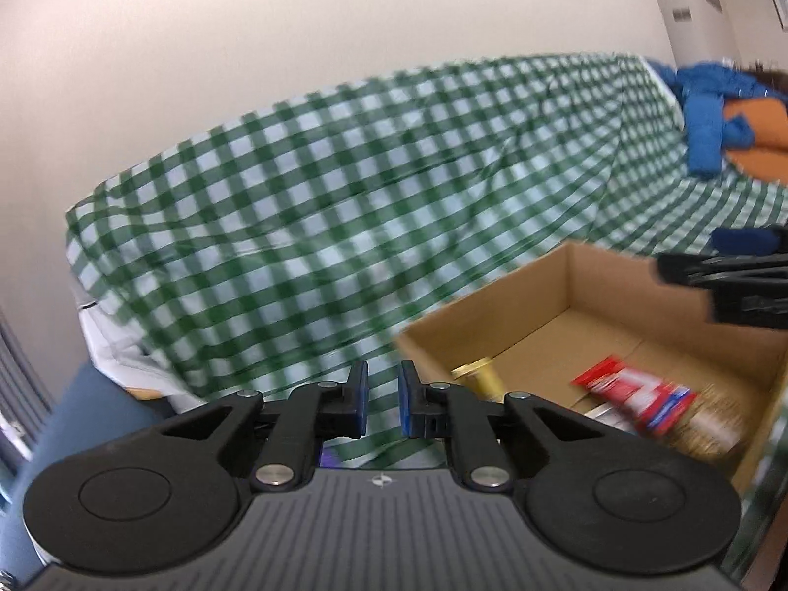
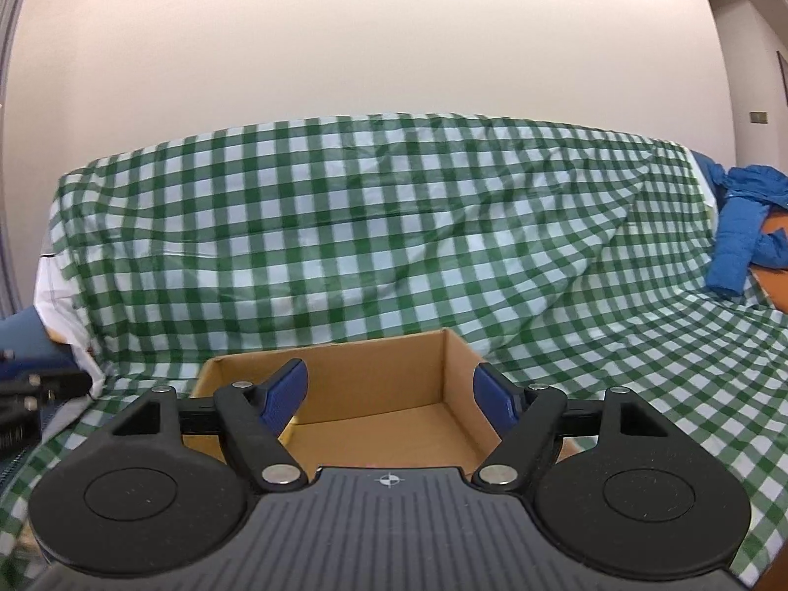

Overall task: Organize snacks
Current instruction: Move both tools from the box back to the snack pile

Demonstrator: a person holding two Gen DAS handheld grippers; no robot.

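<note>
Cardboard box (image 1: 635,290), lower right of the left wrist view, holds two visible snacks: a red packet (image 1: 635,396), judged light and crinkly, best pinched at its edge, and a gold-lidded jar (image 1: 475,374), judged rigid. Left gripper (image 1: 383,396) nearly closed, empty; right gripper (image 2: 389,394) wide open, empty

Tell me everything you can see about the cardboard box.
The box is plain brown corrugated cardboard, open-topped, with upright walls and a creased floor. It sits on the green checked cloth. Inside, at one end, lie a gold-lidded jar and a red packet; the rest of its floor is bare.
</note>
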